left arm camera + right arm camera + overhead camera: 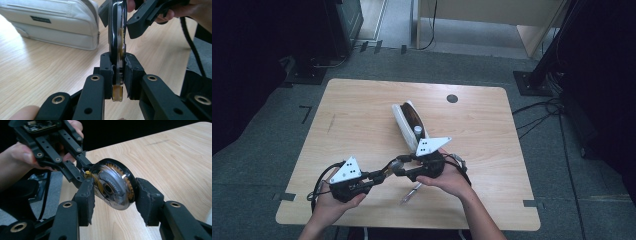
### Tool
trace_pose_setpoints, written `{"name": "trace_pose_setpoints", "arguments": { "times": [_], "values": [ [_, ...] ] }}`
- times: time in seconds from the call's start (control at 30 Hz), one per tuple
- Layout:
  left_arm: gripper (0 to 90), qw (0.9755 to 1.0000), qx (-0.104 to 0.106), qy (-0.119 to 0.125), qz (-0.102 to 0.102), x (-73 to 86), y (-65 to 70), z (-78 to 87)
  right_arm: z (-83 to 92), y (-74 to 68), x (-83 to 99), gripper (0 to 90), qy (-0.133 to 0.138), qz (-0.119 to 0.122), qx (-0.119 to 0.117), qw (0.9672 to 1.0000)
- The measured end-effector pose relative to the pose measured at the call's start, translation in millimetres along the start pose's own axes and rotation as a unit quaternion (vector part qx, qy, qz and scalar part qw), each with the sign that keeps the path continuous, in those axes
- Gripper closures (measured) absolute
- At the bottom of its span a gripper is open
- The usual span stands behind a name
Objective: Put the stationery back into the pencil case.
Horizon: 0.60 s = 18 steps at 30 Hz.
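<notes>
A round black tape dispenser (pixel 112 186) with a clear cover and yellow gears hangs above the table's front. My left gripper (pixel 117 75) is shut on its narrow amber end, with the disc (pixel 115 37) edge-on between the jaws. My right gripper (pixel 113 195) meets it from the other side, and its pads stand against the disc's rim on both sides. In the high view the two grippers come tip to tip, the left gripper (pixel 382 176) at the lower left and the right gripper (pixel 399 167) beside it.
A white pencil case (pixel 404 120) lies open at the table's middle with a white cylinder (pixel 417 131) inside. A pen (pixel 411 194) lies near the front edge under my right hand. The wooden table (pixel 362 115) has a dark round hole (pixel 452 98) at the back.
</notes>
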<state>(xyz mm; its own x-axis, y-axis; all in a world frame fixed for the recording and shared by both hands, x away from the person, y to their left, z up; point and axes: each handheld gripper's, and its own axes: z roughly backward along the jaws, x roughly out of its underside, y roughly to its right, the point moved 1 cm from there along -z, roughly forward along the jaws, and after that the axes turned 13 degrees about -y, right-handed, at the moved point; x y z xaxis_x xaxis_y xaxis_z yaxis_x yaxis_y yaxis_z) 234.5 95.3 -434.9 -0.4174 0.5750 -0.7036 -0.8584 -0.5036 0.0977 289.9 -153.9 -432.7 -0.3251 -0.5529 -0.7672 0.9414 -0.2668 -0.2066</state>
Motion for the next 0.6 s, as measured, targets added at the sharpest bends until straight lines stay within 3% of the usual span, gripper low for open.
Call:
{"name": "trace_pose_setpoints", "arguments": {
  "times": [0.13,0.33,0.43,0.5,0.6],
  "values": [
    [79.7,0.9995,0.030,-0.001,-0.009,1.2,-1.2,-0.2,2.0,-0.2,1.7,53.5,0.000,0.016,-0.018,0.9997],
    [79.3,0.9967,0.077,0.014,-0.022,6.3,-6.9,-0.7,6.9,0.7,6.4,62.4,0.013,0.036,-0.064,0.9972],
    [76.3,0.9951,0.092,0.020,-0.030,9.3,-9.6,-0.8,11.3,-1.6,9.0,71.8,0.014,0.049,-0.082,0.9954],
    [75.3,0.9942,0.098,0.020,-0.039,10.6,-8.3,-1.8,13.2,-3.8,10.1,73.5,0.015,0.059,-0.098,0.9934],
    [73.8,0.9942,0.098,0.028,-0.035,11.7,-7.3,-3.0,15.0,-6.8,11.2,74.1,0.015,0.068,-0.101,0.9925]
  ]
}}
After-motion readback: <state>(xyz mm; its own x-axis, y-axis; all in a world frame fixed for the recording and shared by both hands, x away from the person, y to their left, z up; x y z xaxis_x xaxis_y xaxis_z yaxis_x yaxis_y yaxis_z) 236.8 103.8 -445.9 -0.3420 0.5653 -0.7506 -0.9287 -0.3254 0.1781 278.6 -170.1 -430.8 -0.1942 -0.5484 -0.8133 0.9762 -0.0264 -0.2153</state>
